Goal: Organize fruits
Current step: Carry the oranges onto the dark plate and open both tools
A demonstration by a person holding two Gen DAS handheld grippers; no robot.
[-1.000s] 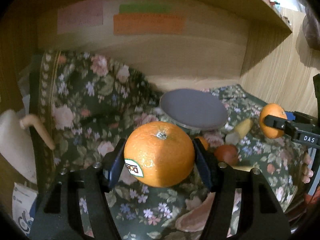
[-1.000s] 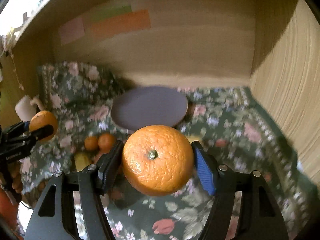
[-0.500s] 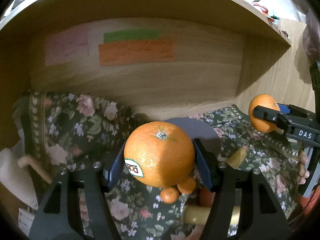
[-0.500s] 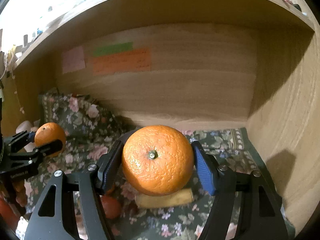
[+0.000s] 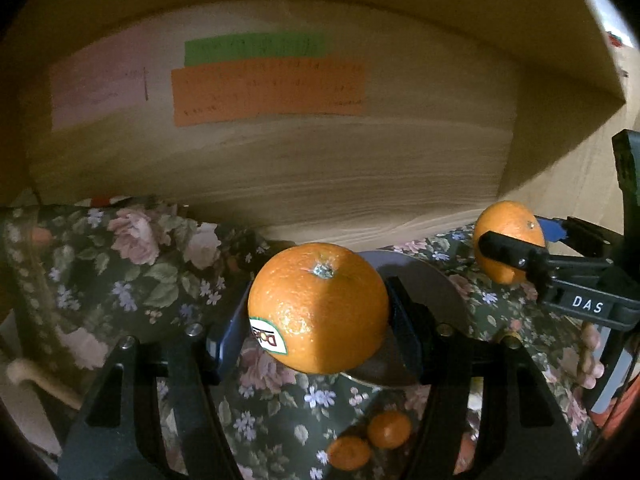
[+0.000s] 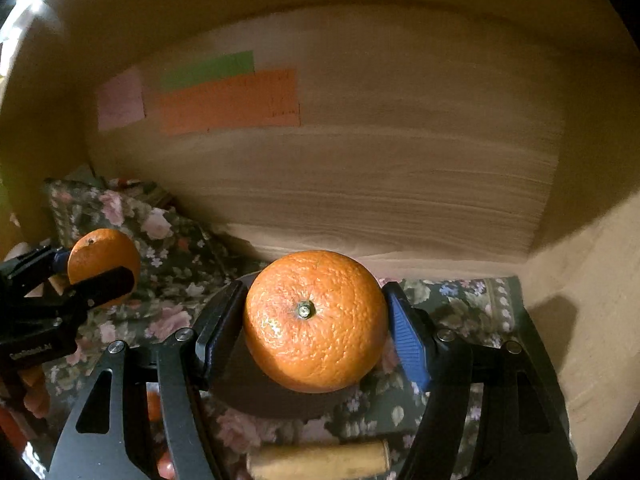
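1. Floral cloth (image 5: pixel 152 280) covers the wooden shelf floor below both sets of jaws.
2. A grey plate (image 5: pixel 432 292) lies just beyond the left jaws, probably the drop spot.
3. Left gripper (image 5: pixel 318 326): jaws clamped on a stickered orange (image 5: pixel 318 308), lifted clear of the cloth, stem end tilted up and away; round, no real long axis.
4. Right gripper (image 6: pixel 314 330): jaws clamped on a second orange (image 6: pixel 314 320), stem facing back toward the camera.
5. Two small mandarins (image 5: pixel 368 440) sit on the cloth beneath the left jaws.

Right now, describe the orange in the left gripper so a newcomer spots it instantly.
Inside the wooden cabinet, above the floral cloth, the left gripper clamps an orange. Unlike the right gripper's orange, it has a white oval brand sticker low on its left side.
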